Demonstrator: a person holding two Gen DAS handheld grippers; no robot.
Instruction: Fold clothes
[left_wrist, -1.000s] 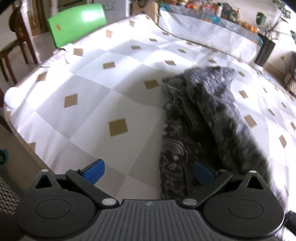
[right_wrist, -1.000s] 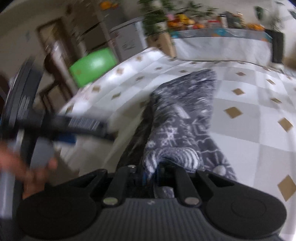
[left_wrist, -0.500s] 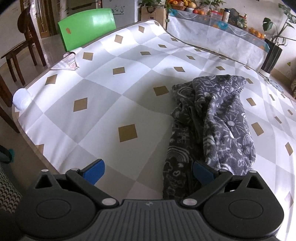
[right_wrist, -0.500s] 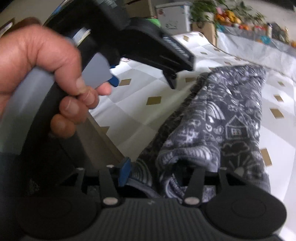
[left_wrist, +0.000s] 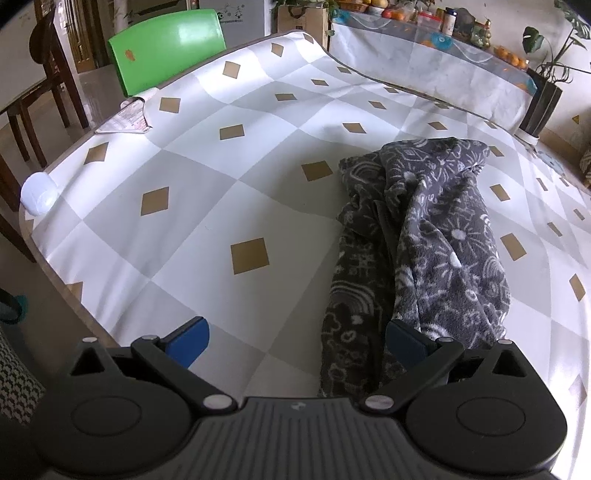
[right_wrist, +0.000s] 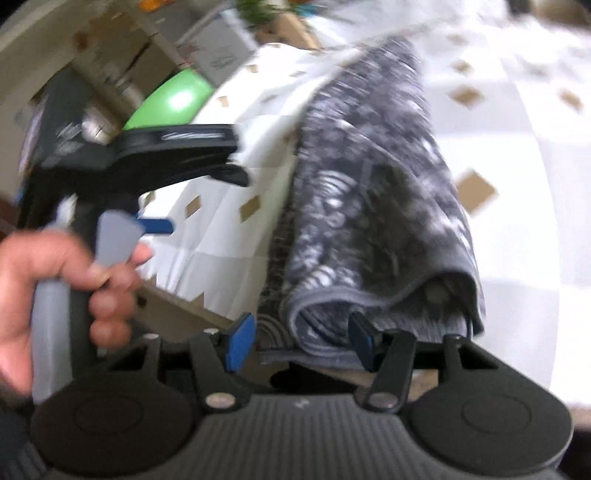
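Observation:
A dark grey fleece garment with white doodle print lies folded lengthwise on the checked tablecloth. My left gripper hovers open near the table's front edge, its right pad over the garment's near left corner, nothing pinched. In the right wrist view the garment ends in a rolled hem just in front of my right gripper. Its jaws are opening; the hem sits between and over the blue pads, which do not press on it. A hand holds the left gripper's handle at the left.
A green chair back and a folded paper are at the table's far left. A white round object sits on the left corner. A side table with fruit and jars and a potted plant stand behind.
My right gripper was shut on the garment's hem and has let it go, rolling and dropping slightly. The garment has settled onto the table. The left gripper has stayed put.

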